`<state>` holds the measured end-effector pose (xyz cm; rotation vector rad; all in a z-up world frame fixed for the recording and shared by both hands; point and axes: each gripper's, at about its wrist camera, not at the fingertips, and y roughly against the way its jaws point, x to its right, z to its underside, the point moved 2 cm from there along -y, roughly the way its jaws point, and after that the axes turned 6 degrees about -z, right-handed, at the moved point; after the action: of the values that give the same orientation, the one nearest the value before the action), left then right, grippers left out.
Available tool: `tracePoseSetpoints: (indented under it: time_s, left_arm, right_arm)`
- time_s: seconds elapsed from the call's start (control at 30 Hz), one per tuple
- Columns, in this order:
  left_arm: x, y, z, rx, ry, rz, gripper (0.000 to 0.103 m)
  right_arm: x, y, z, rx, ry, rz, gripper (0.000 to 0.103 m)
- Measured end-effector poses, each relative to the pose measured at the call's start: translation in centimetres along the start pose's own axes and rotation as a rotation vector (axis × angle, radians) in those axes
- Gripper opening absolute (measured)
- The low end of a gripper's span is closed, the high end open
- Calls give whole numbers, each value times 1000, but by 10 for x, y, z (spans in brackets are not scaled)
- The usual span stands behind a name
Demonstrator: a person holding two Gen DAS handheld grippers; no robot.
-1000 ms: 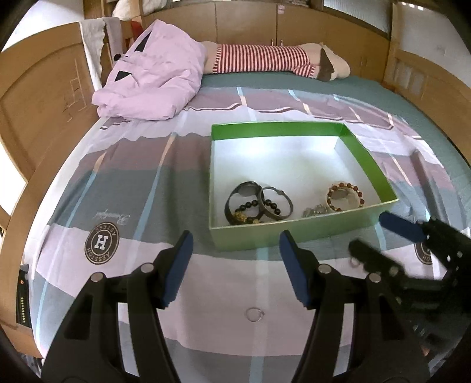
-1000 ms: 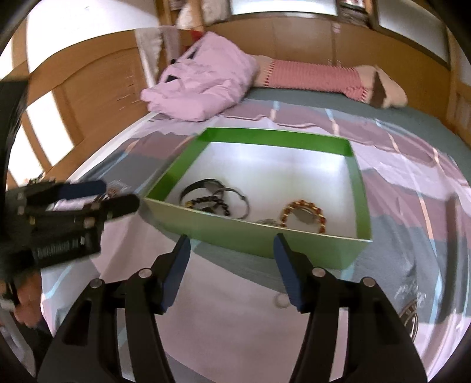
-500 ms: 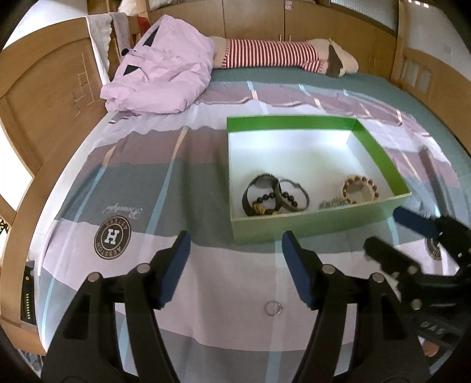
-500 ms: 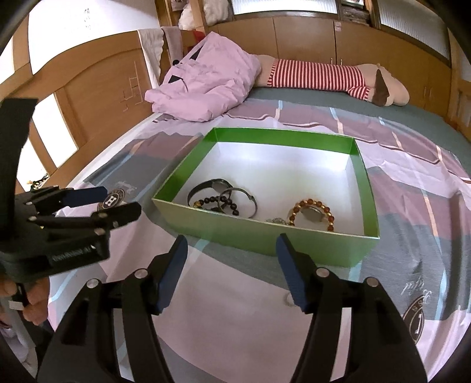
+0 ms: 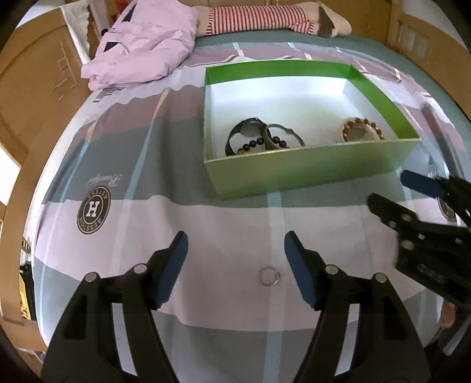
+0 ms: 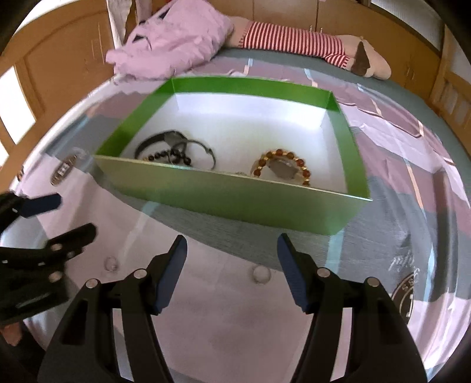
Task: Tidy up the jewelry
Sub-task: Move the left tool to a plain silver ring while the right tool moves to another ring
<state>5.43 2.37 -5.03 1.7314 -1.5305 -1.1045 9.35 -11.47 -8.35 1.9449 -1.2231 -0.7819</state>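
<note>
A green box (image 5: 309,173) (image 6: 235,200) sits on the striped bedsheet. It holds a black watch (image 5: 250,129) (image 6: 164,140), a black bead bracelet (image 5: 265,144) and a brown bead bracelet (image 5: 362,131) (image 6: 282,168). One small silver ring (image 5: 269,277) (image 6: 111,263) lies on the sheet between the fingers of my open left gripper (image 5: 235,247) (image 6: 67,218), closer to its right finger. A second ring (image 6: 261,275) lies between the fingers of my open right gripper (image 6: 232,244) (image 5: 391,191). Neither gripper holds anything.
A crumpled pink quilt (image 5: 147,50) and a red-striped stuffed toy (image 5: 259,17) lie at the far end of the bed. A wooden bed frame (image 5: 35,88) runs along the left. The sheet's near edge drops off just below the grippers.
Both grippers have dropped lower and closer to the sheet in front of the box. Each ring now sits between a gripper's fingers. Both stay open.
</note>
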Motion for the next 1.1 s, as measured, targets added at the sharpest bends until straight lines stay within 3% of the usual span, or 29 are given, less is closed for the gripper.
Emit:
tracePoseSetpoints:
  time_s: [0.17,0.23,0.27,0.37,0.4,0.47,0.53,0.57,0.6,0.7,0.8,0.93,1.1]
  left_arm:
    - [-25,1,-1,-5,55,15,73]
    - [-38,0,-2,-19,96,21,75]
    - [-46,-1,-2,-30,122,28,75]
    - [-60,-3,-2,-49,168,52,75]
    - [-62,-3,-2,-51,174,57,75]
    - [-65,-3,-1,-59,182,75,76]
    - [-64,-4,2,-74,183,112,76]
    - [-60,-5,3,-83,177,136,76]
    - [-57,-5,5,-89,171,149,76]
    - [-38,-9,10,-114,134,202,76]
    - [-16,-14,16,-143,90,238,76]
    - [11,-21,24,-150,10,197,76]
    - [20,-40,29,-175,-10,149,76]
  right_arm:
    - [-1,-28,-3,-83,-3,54,63]
    - [3,-38,-3,-124,-29,52,49]
    - [6,-43,-2,-149,-34,65,34]
    - [9,-42,3,-208,-21,45,16]
    - [9,-40,5,-230,-9,35,15]
    - [13,-30,9,-247,-18,-1,16]
    - [27,-14,6,-203,-66,-31,33]
    - [33,-10,5,-185,-85,-25,49]
    - [42,-5,2,-157,-116,-7,53]
    - [57,-5,2,-156,-168,3,53]
    - [53,-13,6,-186,-138,27,53]
    - [46,-30,10,-232,-93,72,53]
    - [42,-34,12,-240,-74,90,53]
